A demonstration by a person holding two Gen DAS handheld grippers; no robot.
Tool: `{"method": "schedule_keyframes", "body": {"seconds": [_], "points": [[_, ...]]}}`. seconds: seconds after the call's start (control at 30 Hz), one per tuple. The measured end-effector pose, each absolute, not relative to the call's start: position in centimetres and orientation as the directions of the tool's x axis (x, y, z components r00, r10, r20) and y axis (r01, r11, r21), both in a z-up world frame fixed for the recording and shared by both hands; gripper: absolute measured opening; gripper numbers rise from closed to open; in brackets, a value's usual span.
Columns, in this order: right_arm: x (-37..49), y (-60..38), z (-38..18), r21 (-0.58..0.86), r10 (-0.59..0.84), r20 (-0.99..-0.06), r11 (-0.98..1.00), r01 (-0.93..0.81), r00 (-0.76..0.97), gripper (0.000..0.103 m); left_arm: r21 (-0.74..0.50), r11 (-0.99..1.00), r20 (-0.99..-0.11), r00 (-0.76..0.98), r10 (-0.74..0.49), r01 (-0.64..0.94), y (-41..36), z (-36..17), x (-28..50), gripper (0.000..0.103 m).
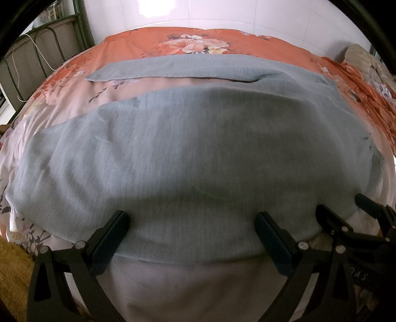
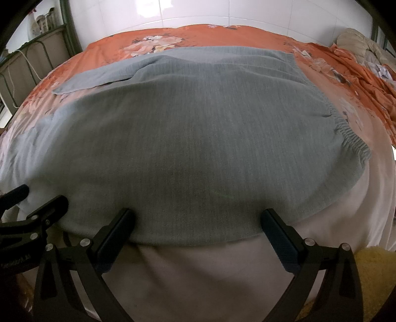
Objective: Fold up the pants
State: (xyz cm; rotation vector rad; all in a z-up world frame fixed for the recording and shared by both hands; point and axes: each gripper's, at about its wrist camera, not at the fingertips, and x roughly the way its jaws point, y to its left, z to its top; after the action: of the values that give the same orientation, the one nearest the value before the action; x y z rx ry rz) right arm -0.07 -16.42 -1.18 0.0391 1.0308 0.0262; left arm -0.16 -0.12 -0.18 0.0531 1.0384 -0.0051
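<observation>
The grey-blue pants [image 1: 188,138] lie spread flat across the bed [image 1: 217,42], waistband [image 2: 351,131] to the right and the two legs running left, the far leg [image 1: 173,68] split away from the near one. My left gripper [image 1: 193,218] sits at the near hem with its jaws spread wide, gripping nothing, the cloth lying between the fingers. My right gripper [image 2: 198,215] is just beside it to the right, likewise released and wide over the near edge. The floral bedsheet [image 2: 222,34] is orange far off, pale near me. A white tiled wall [image 2: 198,12] stands behind the bed.
</observation>
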Motion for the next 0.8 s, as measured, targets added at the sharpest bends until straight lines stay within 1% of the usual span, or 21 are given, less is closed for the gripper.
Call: {"method": "schedule_keyframes", "body": {"seconds": [0.8], "points": [[-0.07, -16.57, -1.26, 0.044, 0.042, -0.855, 0.999, -0.008, 0.517, 0.103, 0.051, 0.998, -0.861, 0.508, 0.029, 0.030, -0.17, -0.04, -0.03, 0.103]]}}
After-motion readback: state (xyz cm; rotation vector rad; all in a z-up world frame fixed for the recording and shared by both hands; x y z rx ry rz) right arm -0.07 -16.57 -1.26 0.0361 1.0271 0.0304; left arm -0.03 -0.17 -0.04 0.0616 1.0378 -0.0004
